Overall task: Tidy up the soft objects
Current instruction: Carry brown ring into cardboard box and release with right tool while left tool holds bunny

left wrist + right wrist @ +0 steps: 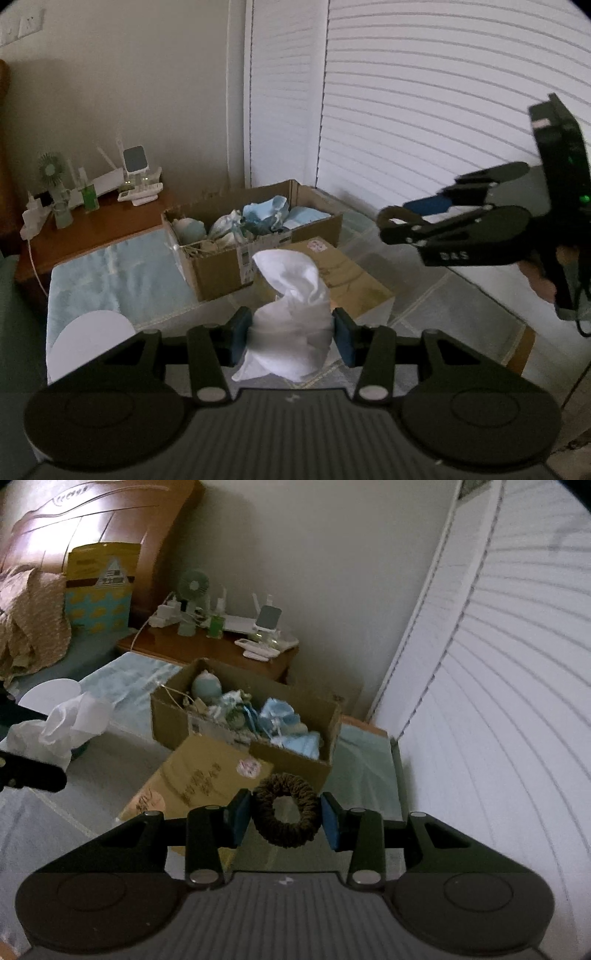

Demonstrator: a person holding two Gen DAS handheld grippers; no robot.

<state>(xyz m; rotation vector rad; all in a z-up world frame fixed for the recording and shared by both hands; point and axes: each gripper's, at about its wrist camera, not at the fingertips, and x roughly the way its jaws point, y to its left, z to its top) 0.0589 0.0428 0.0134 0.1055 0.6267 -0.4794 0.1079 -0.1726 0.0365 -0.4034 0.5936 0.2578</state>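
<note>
My left gripper (291,338) is shut on a crumpled white cloth (291,314) and holds it up in the air short of an open cardboard box (221,269). The box holds several pale blue and white soft items (258,218). My right gripper (284,819) is shut on a dark brown knitted scrunchie (284,818), held above a flat cardboard piece (207,771) in front of the same box (207,731). The right gripper also shows at the right of the left wrist view (417,218). The white cloth shows at the left of the right wrist view (62,723).
A wooden nightstand (110,218) with a small fan (51,173), a router and bottles stands behind the box. A light blue towel (122,277) and a white round plate (88,339) lie left. White slatted doors (424,110) close off the right. A bed headboard (92,528) is far left.
</note>
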